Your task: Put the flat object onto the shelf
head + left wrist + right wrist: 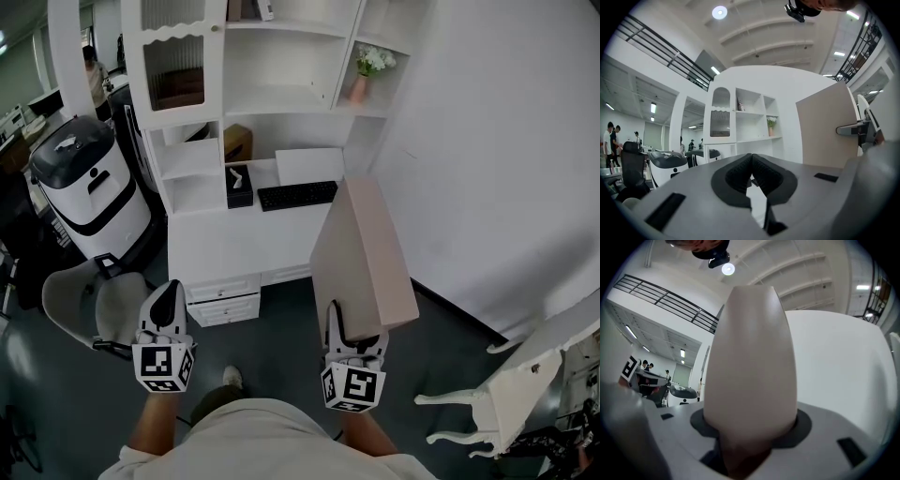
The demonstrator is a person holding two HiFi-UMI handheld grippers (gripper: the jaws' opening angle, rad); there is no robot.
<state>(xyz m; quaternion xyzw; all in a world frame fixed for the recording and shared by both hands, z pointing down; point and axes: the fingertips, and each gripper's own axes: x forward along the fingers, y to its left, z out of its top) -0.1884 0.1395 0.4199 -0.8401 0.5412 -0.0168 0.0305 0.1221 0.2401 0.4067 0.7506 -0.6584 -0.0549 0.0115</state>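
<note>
A flat beige box [364,258] stands on edge in my right gripper [354,339], which is shut on its near end. In the right gripper view the beige box [751,362] fills the middle and rises from between the jaws. My left gripper [167,309] hangs at the lower left, shut with nothing in it; its pads [761,176] meet in the left gripper view. The white shelf unit [258,94] with a desk top [225,234] stands ahead. The box [827,126] also shows at the right in the left gripper view.
A black keyboard [297,195] and a dark tissue box [239,186] lie on the desk. A pink vase with flowers [361,80] sits on a right-hand shelf. A grey chair [94,305] and a white-and-black machine [84,178] stand at the left. A white chair [520,375] lies at the right.
</note>
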